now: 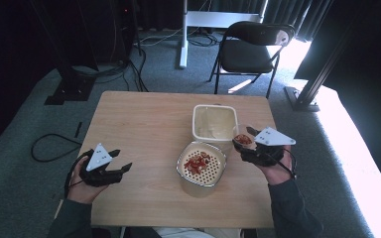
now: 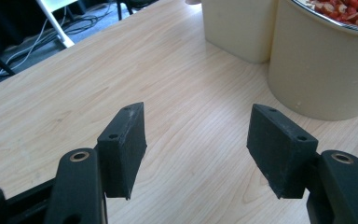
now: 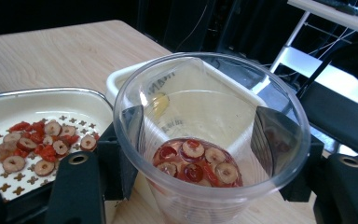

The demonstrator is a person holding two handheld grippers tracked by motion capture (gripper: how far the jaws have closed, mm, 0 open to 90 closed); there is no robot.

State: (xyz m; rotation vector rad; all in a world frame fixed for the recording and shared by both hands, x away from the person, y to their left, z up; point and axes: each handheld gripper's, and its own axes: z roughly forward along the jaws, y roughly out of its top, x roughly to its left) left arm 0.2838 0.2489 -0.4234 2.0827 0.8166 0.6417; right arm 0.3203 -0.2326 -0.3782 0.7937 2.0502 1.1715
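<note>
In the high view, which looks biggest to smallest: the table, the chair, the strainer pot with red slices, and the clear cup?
1. table
2. chair, though it stands farther away
3. strainer pot
4. clear cup, held in the right gripper

Clear plastic cup (image 3: 209,135) upright, red-and-tan dried fruit slices (image 3: 196,167) at bottom, beside perforated cream strainer (image 1: 201,163)

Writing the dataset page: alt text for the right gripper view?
The right tongs grip a clear cup holding a few red slices. To the left, a perforated tray bears more slices, on a wooden table.
</note>
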